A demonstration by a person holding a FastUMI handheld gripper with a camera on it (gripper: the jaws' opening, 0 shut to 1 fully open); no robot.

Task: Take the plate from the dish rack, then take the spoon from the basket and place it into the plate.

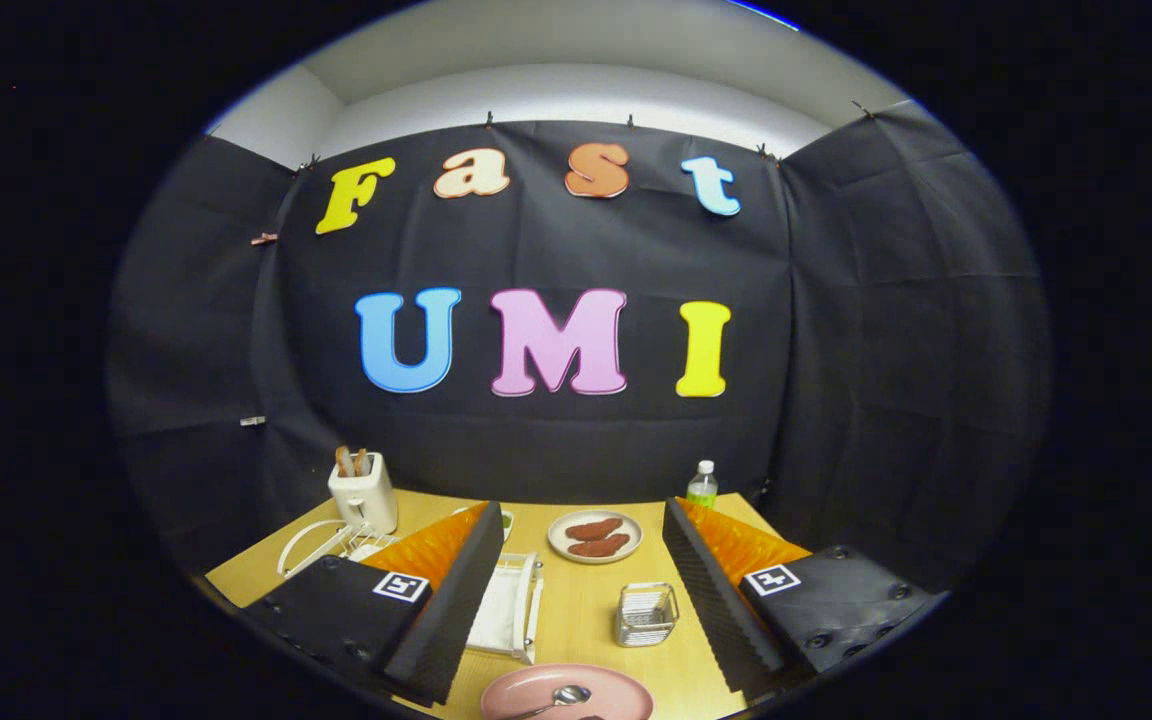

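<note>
Low in the frame, between the spread, empty tongs (pixel 576 590), the spoon (pixel 561 698) lies in the plate (pixel 616 690) on the table (pixel 586 610); task looks finished.

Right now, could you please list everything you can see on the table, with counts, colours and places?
Round pink plate: one, between the fingers, nearest.
Metal spoon: one, silver, in the pink plate.
Wire mesh basket: one, silver, beyond the pink plate.
White dish rack: one, beside the left finger.
White toaster: one, far left.
Pale plate with brown food: one, far centre.
Clear bottle: one, far right.
Wooden table: one, tan.
Fingers: two, open, holding nothing.
</note>
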